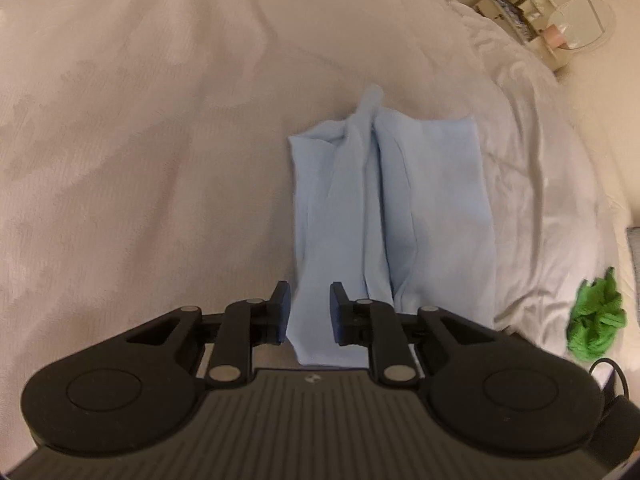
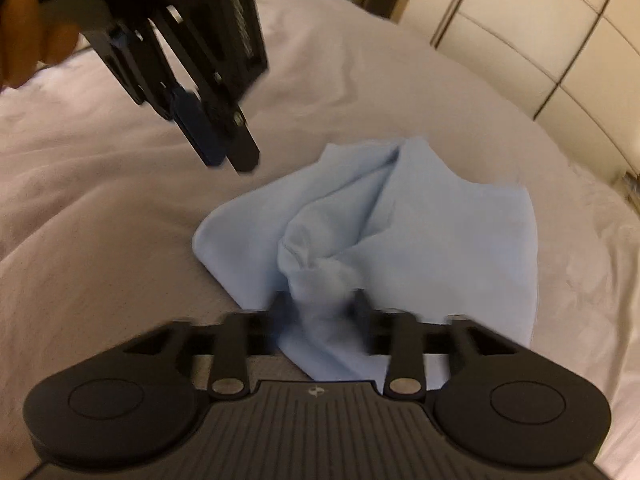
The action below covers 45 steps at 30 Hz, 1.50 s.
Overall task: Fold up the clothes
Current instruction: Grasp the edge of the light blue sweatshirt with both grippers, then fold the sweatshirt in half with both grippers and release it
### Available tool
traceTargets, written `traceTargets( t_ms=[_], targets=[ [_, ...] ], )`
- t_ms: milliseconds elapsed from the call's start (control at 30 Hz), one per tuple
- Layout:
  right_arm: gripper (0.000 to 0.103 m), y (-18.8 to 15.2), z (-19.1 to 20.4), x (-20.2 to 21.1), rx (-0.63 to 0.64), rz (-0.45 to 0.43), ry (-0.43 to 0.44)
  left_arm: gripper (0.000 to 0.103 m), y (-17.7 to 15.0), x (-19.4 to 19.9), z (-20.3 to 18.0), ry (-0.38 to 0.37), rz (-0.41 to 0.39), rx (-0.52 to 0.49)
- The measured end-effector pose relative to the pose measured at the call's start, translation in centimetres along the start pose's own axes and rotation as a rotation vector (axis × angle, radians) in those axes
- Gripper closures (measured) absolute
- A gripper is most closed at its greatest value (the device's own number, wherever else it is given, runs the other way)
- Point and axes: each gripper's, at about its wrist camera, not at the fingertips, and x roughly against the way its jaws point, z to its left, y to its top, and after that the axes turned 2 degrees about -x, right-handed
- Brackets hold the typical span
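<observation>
- The bed fills both views, spread with a pale, creased sheet.
- In the right wrist view a hand at the top left carries the left tool, which hangs over bare sheet just left of the cloth, clear of it.
- The left tool's jaws stand a little apart in its own view, with nothing pressed between them; the cloth's near edge lies below the gap.
- The light blue cloth lies mid-bed, roughly folded, with a raised ridge along its middle.
- The right tool is blurred; a bunched fold of the cloth sits between its jaws, which stand apart, and I cannot tell if the pads press it.
- A green bundle lies on the bed's right side, well apart from the cloth.
- Pale panelled cupboard doors stand beyond the bed to the right.
- A cluttered shelf shows in the far right corner, too small to read.
</observation>
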Motion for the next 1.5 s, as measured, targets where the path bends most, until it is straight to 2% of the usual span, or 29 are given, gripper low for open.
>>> traceTargets(
  t_ms=[67,167,267,367,467,533,633,667,767,833,933,967,1000,1033,1100,1233,1367,1500],
  targets=[
    [0.04,0.0,-1.4,1.4,-0.079,-0.009,0.027,0.087,0.1,-0.3,-0.3,-0.035,0.005,0.012],
    [0.043,0.4,-6.0,2.5,-0.254,-0.024,0.038,0.083,0.4,-0.9,-1.1,-0.088,0.001,0.025],
    [0.043,-0.5,-12.5,2.8,-0.551,-0.013,0.035,0.076,1.0,-1.7,-2.1,-0.121,-0.006,0.017],
    [0.043,-3.5,-16.9,2.4,-0.873,0.032,0.032,0.072,1.5,-3.4,-2.8,-0.121,0.003,0.002],
    [0.043,-5.9,-20.7,0.7,-1.123,0.027,0.077,0.072,2.0,-5.1,-3.0,-0.106,0.015,-0.007],
    [0.043,-6.9,-22.2,-0.7,-1.246,0.021,0.122,0.071,2.4,-5.9,-2.7,-0.118,0.023,0.005],
    [0.047,-7.9,-23.1,-2.3,-1.329,0.057,0.14,0.068,3.1,-6.7,-2.5,-0.149,0.027,0.023],
    [0.053,-8.1,-23.3,-3.0,-1.348,0.083,0.136,0.065,3.4,-7.0,-2.5,-0.152,0.026,0.026],
    [0.057,-8.7,-23.6,-4.8,-1.419,0.124,0.148,0.063,4.1,-7.8,-2.4,-0.18,0.027,0.061],
    [0.058,-9.0,-23.6,-5.5,-1.46,0.131,0.166,0.062,4.6,-8.3,-2.6,-0.197,0.026,0.069],
    [0.058,-9.0,-24.8,-6.2,-1.441,0.126,0.174,0.061,5.2,-9.2,-3.0,-0.214,0.032,0.074],
    [0.058,-9.3,-24.5,-6.8,-1.431,0.128,0.173,0.064,5.3,-9.5,-3.0,-0.215,0.037,0.077],
    [0.058,-9.2,-24.5,-6.9,-1.425,0.131,0.174,0.078,5.3,-9.5,-3.2,-0.206,0.035,0.063],
    [0.058,-9.1,-24.5,-7.0,-1.419,0.133,0.175,0.088,5.3,-9.4,-3.5,-0.194,0.031,0.043],
    [0.058,-8.6,-24.3,-6.7,-1.403,0.129,0.181,0.096,5.3,-8.6,-4.2,-0.168,0.014,-0.009],
    [0.058,-6.6,-23.9,-6.3,-1.311,0.106,0.229,0.096,4.9,-5.3,-6.4,-0.122,-0.054,-0.164],
    [0.058,-3.7,-22.2,-6.4,-1.175,0.125,0.22,0.096,4.8,-3.7,-7.9,-0.064,-0.084,-0.277],
    [0.058,-2.6,-22.1,-6.8,-1.141,0.149,0.195,0.097,4.9,-5.5,-7.1,-0.051,-0.043,-0.243]
  ],
)
